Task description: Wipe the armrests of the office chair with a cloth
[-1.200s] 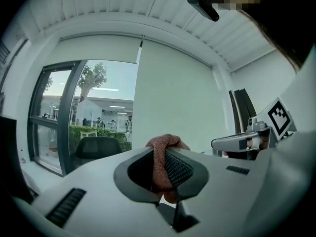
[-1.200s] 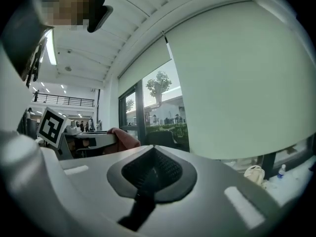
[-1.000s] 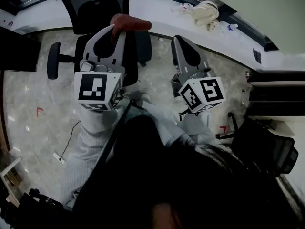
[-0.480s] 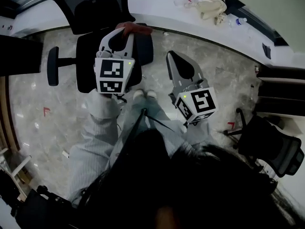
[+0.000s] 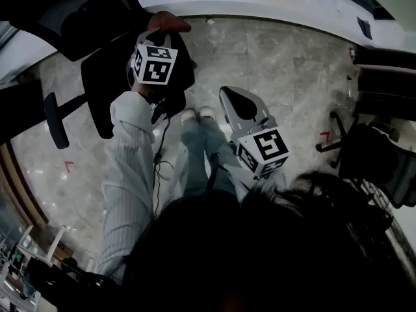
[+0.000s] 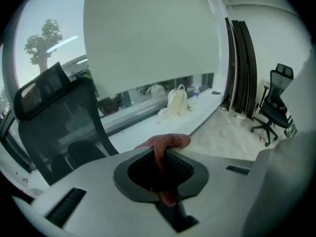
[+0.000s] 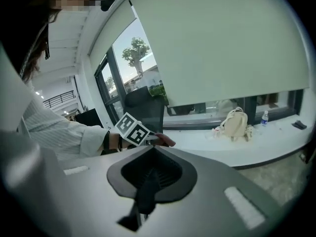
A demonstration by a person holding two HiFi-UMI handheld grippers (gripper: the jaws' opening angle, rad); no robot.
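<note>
My left gripper is shut on a red cloth and held out over the black office chair, near its right side. The chair's left armrest juts out at the far side; the armrest near the cloth is hidden under the gripper. In the left gripper view the cloth drapes over the closed jaw tips, with the chair's mesh back to the left. My right gripper hangs shut and empty over the floor, well right of the chair. The right gripper view shows the left gripper's marker cube.
A white window ledge runs behind the chair and carries a beige bag and a bottle. A second black chair stands at the right. The person's shoes and a cable are on the marble floor.
The left gripper with the cloth has reached farther out over the chair. The right gripper has dropped back nearer the body. The head view has swung, so the chair sits more to the left.
</note>
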